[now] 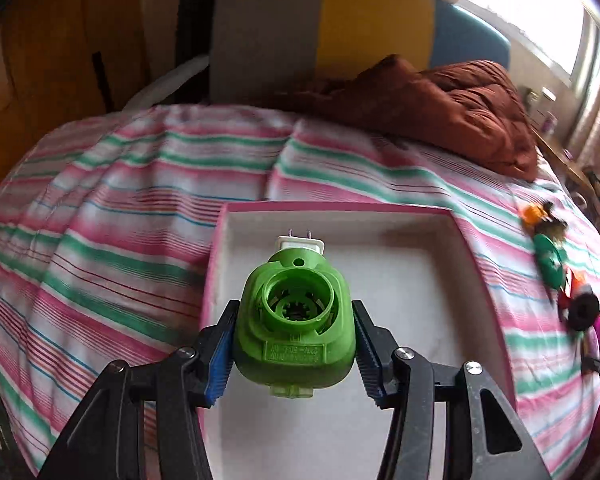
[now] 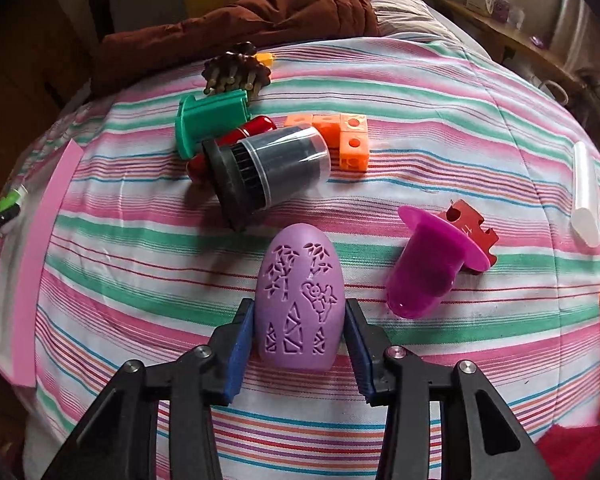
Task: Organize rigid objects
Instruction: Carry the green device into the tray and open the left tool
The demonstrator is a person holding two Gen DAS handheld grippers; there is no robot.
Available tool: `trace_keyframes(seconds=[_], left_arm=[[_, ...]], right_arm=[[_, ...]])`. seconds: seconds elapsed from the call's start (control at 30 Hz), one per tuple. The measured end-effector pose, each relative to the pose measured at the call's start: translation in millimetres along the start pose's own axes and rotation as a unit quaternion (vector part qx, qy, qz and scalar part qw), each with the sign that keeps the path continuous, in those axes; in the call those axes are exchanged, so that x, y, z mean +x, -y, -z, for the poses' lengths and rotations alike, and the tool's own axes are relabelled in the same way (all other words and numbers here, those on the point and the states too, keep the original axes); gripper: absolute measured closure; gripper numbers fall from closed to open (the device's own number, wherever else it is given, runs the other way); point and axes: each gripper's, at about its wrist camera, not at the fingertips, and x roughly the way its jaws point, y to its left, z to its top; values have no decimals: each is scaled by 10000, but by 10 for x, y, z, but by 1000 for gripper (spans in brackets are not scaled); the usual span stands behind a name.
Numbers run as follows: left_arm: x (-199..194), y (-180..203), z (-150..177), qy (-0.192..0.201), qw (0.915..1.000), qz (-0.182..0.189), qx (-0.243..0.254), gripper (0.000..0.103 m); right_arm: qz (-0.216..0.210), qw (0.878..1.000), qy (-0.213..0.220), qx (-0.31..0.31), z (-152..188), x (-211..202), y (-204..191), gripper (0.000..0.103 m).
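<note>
Clamping the green plug-in device (image 1: 294, 320) by its flanks, the left gripper (image 1: 294, 354) carries it above the pink box (image 1: 476, 248), presumably for dropping in. Opposite, the right gripper (image 2: 299, 350) pinches the purple egg-shaped case (image 2: 299, 306), lying on the striped bedsheet (image 2: 440, 160), jaws narrowly parted around it, evidently for lifting.

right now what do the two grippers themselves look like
Both look alike. The left gripper and the right gripper each have black angular plastic linkage arms joined by round silver screw heads. Each finger ends in a blue ribbed pad with fine ridges. No cables, markings, hands or sleeves are in view.
</note>
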Motion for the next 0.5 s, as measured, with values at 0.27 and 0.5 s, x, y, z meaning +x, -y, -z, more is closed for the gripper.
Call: trace_keyframes(seconds=[0.27, 0.5], left_arm=[[100, -87, -95, -43, 9999, -157, -54, 50], [-240, -123, 83, 373, 9989, -236, -164, 49]], right_arm=[[-47, 10000, 27, 40, 21, -24, 39, 59], [-212, 9995, 88, 200, 27, -57, 32, 59]])
